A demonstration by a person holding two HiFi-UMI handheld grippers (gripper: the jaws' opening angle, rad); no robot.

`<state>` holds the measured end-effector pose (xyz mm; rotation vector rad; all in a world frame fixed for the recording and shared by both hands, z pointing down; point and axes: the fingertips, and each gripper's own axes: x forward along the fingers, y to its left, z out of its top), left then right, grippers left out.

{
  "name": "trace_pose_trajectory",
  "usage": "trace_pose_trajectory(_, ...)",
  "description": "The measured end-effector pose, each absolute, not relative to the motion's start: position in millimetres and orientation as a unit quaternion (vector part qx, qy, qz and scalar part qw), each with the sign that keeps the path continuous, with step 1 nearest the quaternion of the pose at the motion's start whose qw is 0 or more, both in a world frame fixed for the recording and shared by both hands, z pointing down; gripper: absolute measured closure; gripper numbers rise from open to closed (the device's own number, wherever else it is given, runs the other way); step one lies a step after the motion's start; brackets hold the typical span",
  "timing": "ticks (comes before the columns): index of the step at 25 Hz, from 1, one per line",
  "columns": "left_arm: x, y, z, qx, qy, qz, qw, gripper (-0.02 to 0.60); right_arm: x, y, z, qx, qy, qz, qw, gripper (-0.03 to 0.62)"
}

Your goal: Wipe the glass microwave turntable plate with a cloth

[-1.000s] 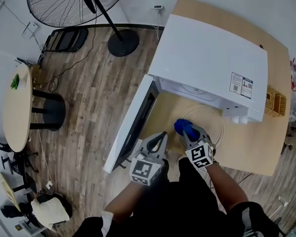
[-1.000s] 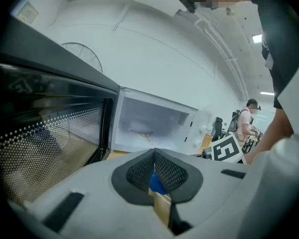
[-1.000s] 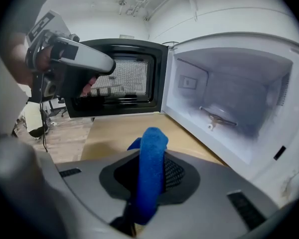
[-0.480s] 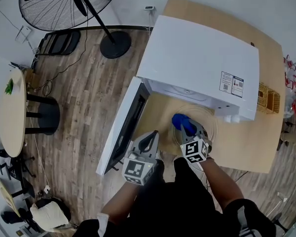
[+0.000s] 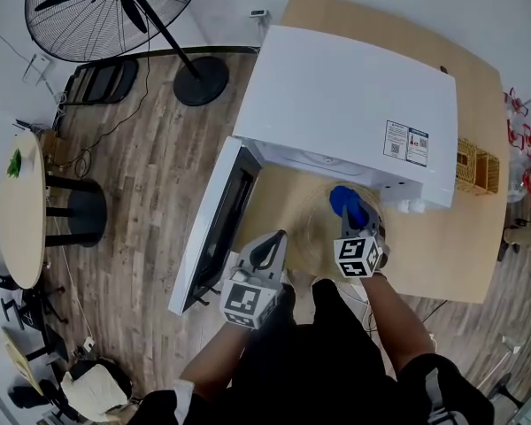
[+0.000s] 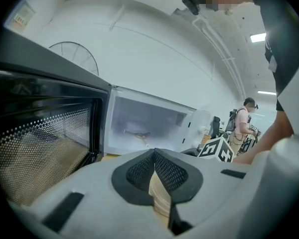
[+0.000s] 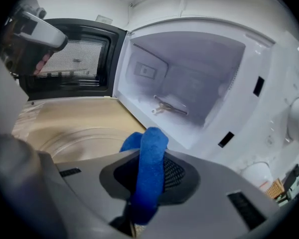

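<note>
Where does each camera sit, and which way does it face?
Head view: on the head, steeply down at microwave, plate, forearms, left gripper and right gripper.
Left gripper view: on that gripper, along its shut jaws toward door and cavity.
Right gripper view: along jaws clamping the blue cloth, into the cavity.
Shared: both gripper views show the cavity.

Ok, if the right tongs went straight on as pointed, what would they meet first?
Likely the front sill of the open microwave, with the blue cloth in the right tongs touching first; depth unclear.
</note>
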<state>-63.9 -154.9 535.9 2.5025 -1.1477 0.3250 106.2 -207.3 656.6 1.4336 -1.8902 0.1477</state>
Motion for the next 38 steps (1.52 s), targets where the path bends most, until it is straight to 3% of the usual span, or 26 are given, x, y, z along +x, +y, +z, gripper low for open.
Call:
trace_pose_trajectory(9, -61, -153, 536, 0.89, -0.403, 0.118, 0.179, 0.58, 154, -207, 657, 0.617, -0.688, 0.072, 0.376, 0.534)
trace_pose_trajectory(17, -62, -148, 536, 0.887, -0.407, 0.116, 0.182, 0.58, 154, -205, 648, 0.621, -0.698, 0.078, 0.348, 0.534)
trace_pose_trajectory(29, -73, -141, 535, 0.882, -0.42, 0.114, 0.181, 0.58, 89, -178, 590, 0.574, -0.769, 0.086, 0.27, 0.533)
trace_pose_trajectory(38, -92, -131, 536, 0.873, -0.437, 0.114, 0.183, 0.58, 22, -137, 610, 0.497, -0.814, 0.118, 0.277, 0.533)
